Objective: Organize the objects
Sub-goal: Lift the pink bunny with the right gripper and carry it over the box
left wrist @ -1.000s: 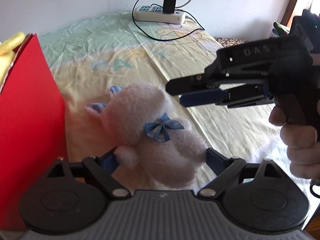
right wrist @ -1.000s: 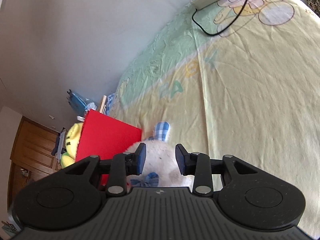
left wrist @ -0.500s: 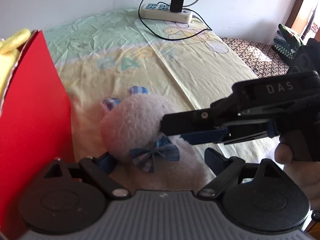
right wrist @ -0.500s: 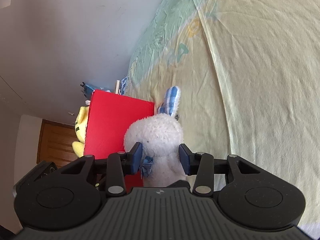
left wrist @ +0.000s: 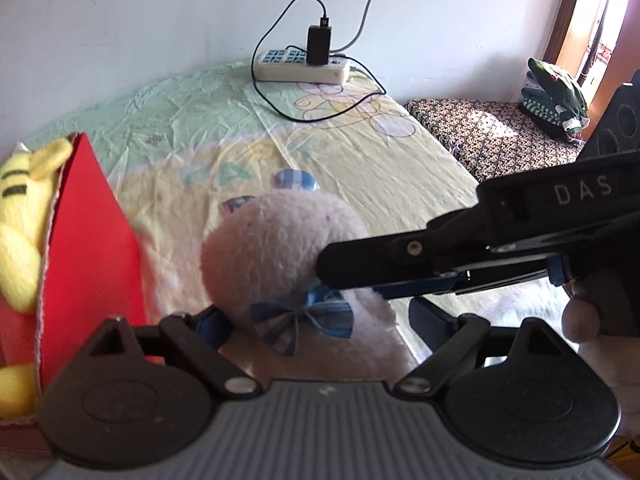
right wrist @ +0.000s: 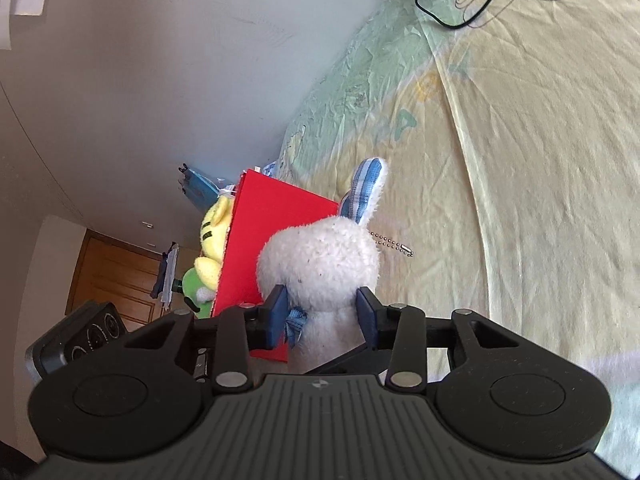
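A white plush bunny with a blue checked bow and blue ears stands upright just above the yellow bedsheet. My right gripper is shut on its neck, its head sticking out beyond the pads. In the left wrist view that right gripper reaches in from the right. My left gripper grips the bunny's lower body, with the fingers against the fur on both sides. A red box stands close on the left and holds a yellow plush toy.
A green toy shows behind the red box. The bunny's bead chain hangs by its head. A power strip with cables lies at the bed's far end. A patterned mattress with folded clothes is right.
The bunny went from lying on the sheet to upright. The right gripper came in from the right and closed on its neck. The left jaws narrowed onto its body, and both hands rose.
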Tool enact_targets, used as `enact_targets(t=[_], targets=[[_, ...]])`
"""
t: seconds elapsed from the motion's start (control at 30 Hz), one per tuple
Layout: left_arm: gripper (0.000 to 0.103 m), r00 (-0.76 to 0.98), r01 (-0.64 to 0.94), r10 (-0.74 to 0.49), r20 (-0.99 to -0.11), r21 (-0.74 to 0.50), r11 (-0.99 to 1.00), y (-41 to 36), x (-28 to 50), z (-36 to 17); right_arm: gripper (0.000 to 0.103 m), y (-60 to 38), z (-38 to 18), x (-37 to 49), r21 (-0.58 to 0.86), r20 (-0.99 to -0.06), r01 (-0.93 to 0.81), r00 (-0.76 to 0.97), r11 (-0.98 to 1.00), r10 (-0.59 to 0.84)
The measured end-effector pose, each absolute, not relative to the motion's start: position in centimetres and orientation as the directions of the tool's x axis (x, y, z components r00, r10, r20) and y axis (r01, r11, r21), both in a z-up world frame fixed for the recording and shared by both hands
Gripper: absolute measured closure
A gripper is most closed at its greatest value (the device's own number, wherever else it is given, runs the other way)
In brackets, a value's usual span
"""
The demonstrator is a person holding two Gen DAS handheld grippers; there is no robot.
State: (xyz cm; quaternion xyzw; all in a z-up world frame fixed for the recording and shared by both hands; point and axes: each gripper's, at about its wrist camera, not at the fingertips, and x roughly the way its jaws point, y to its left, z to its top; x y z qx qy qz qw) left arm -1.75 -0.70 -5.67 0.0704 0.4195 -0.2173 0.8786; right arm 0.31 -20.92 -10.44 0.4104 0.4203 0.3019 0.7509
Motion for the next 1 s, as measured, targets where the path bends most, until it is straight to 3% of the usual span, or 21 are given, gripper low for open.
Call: enact_targets(t=[0.6, 1.0], targets=[[0.013, 0.66, 0.419, -0.286, -0.695, 0.024, 0.908, 0.5, -3.7, 0.6, 0.061, -18.8, -4.0, -1.8, 0.835, -0.296, -0.248, 0.55, 0.492, 0.781], [0.013, 0.695, 0.443, -0.341, -0.632, 0.003, 0.897, 7.9, -4.4, 3.2, 0.061, -11.9, -1.7, -1.8, 0.798, -0.275, -0.286, 0.61, 0.53, 0.743]])
